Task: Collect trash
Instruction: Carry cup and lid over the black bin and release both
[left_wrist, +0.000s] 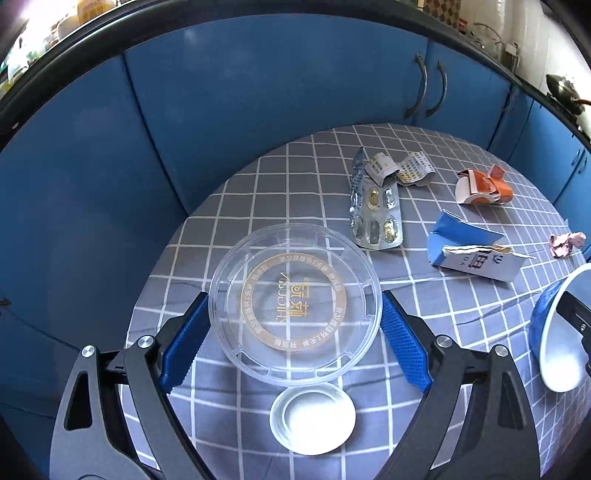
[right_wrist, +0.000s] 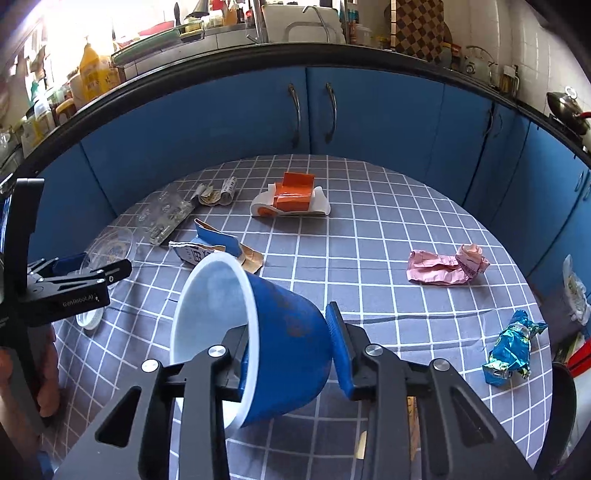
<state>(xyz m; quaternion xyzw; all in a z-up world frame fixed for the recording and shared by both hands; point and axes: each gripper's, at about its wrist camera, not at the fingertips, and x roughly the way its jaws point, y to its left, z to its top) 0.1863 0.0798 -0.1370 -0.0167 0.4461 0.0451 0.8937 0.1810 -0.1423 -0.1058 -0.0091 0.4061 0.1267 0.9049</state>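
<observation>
Right gripper (right_wrist: 291, 354), low centre of its view, is clamped on the blue bowl's (right_wrist: 284, 332) wall, one finger inside. The bowl is tipped, mouth facing upper left, prob. a bin for the trash. Left gripper (left_wrist: 295, 332) is spread wide round the clear lid (left_wrist: 295, 302), pads at its rim. The blister pack (left_wrist: 376, 214) runs lengthwise toward frame top.

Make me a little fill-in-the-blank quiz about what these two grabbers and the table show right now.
1. The right gripper pinches the wall of a tilted ____ bowl.
2. The clear round lid lies between the ____ gripper's blue fingers.
3. The tablecloth has a ____ pattern.
Missing: blue; left; checked
</observation>
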